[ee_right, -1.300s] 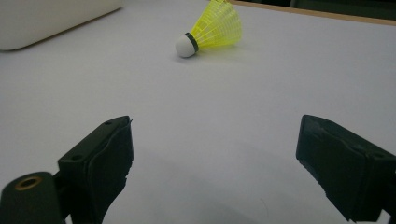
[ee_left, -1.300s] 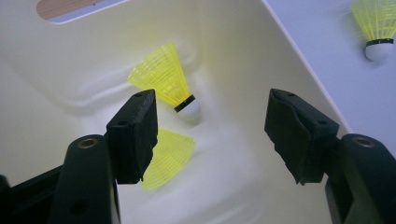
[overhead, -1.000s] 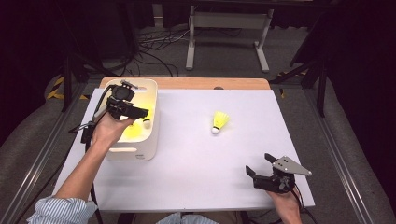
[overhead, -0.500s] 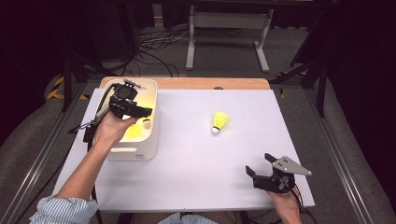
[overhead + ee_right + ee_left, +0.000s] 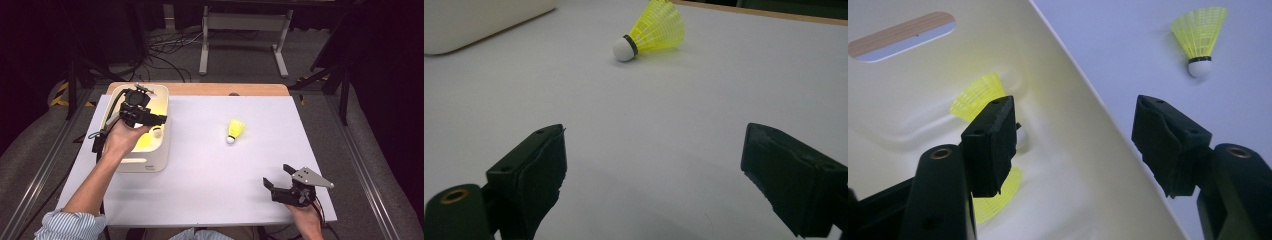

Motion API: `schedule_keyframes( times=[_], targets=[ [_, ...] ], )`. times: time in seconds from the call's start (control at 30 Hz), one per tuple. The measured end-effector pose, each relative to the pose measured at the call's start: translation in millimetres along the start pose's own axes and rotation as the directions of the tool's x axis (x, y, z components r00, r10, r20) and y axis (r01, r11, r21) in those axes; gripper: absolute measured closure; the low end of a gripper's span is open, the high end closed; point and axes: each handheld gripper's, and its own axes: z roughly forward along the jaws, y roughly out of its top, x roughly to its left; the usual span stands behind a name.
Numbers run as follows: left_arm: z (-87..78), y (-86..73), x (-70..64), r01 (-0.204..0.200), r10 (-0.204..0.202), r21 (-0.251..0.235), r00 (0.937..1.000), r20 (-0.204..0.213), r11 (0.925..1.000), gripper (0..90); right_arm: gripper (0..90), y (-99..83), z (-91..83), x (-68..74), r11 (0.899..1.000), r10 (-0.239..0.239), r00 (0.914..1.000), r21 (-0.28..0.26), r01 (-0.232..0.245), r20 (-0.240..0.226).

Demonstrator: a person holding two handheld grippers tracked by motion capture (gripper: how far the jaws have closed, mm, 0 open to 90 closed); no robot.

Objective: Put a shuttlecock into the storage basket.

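Note:
A yellow shuttlecock (image 5: 235,131) with a white cork lies on its side on the white table (image 5: 210,165), right of centre. Two more yellow shuttlecocks (image 5: 977,92) rest inside a cream bin (image 5: 142,162) at the table's left. My left gripper (image 5: 152,119) hovers open over the bin's right side; in the left gripper view (image 5: 1078,140) its jaws straddle the bin's wall (image 5: 1083,130) with nothing between them. The loose shuttlecock (image 5: 1200,45) lies beyond. My right gripper (image 5: 276,176) stands open and empty at the front right, facing the shuttlecock (image 5: 651,30) from well short of it (image 5: 659,170).
A wooden strip (image 5: 200,89) edges the table's far side. Beyond it stand a metal frame (image 5: 245,30) and floor cables. A corner of the bin (image 5: 474,20) appears at the far left in the right gripper view.
My left gripper has drifted slightly to the right above the bin, still open. The right gripper and the loose shuttlecock have not moved.

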Motion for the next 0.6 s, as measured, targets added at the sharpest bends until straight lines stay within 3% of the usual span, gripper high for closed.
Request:
schedule_keyframes(
  times=[0.6],
  targets=[
    [0.2,6.2,-21.5,-0.032,0.033,-0.027,0.9987,0.038,0.9991,35.2,11.4,0.1,-0.8,0.8,1.0,-0.007,0.9999,-0.006,0.007,-0.007]
  ],
)
